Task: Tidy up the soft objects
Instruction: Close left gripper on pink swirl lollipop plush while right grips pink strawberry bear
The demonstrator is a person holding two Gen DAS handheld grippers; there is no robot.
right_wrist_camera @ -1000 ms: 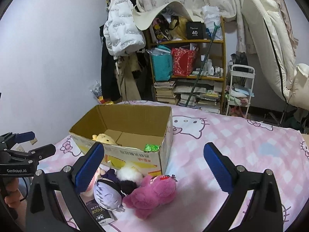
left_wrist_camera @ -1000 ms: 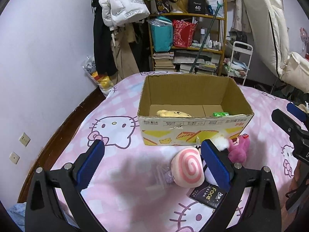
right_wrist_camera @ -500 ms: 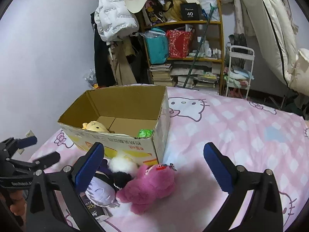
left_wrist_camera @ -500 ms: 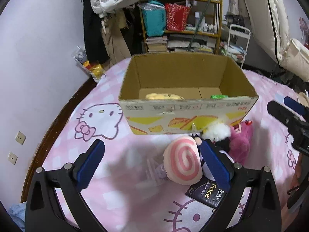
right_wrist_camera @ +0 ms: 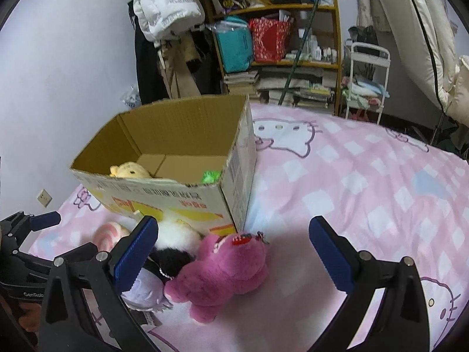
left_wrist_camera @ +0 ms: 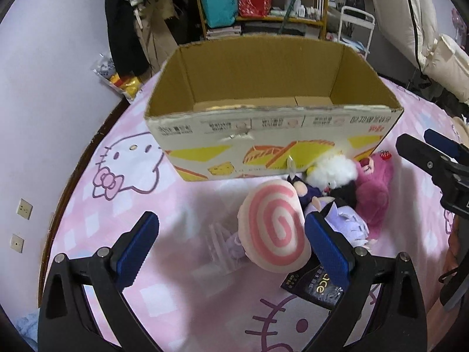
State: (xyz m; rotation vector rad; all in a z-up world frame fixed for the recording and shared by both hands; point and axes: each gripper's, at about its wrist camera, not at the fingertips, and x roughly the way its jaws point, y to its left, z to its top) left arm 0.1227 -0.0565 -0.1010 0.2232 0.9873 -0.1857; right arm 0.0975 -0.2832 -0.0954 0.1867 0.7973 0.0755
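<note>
An open cardboard box [left_wrist_camera: 272, 138] [right_wrist_camera: 187, 196] stands on the pink bed. A yellow plush [right_wrist_camera: 130, 170] and a green item [right_wrist_camera: 211, 176] lie inside it. In front of the box lie a pink-and-white swirl plush [left_wrist_camera: 274, 231] [right_wrist_camera: 108, 233], a white-and-black plush [left_wrist_camera: 334, 173] [right_wrist_camera: 176, 243], a purple-haired doll [left_wrist_camera: 346, 223] [right_wrist_camera: 146, 290] and a magenta plush [left_wrist_camera: 375, 193] [right_wrist_camera: 222, 270]. My left gripper [left_wrist_camera: 231, 246] is open, its right pad beside the swirl plush. My right gripper [right_wrist_camera: 234, 255] is open above the magenta plush.
A clear plastic packet [left_wrist_camera: 225, 240] and a black booklet [left_wrist_camera: 316, 287] lie on the Hello Kitty sheet [right_wrist_camera: 366, 182]. A cluttered shelf [right_wrist_camera: 278, 44], hanging coats [right_wrist_camera: 167, 8] and a white cart [right_wrist_camera: 366, 79] stand behind the bed. The wall is to the left.
Both grippers have moved forward and down toward the toys. The box and plush toys look larger. Both stay open.
</note>
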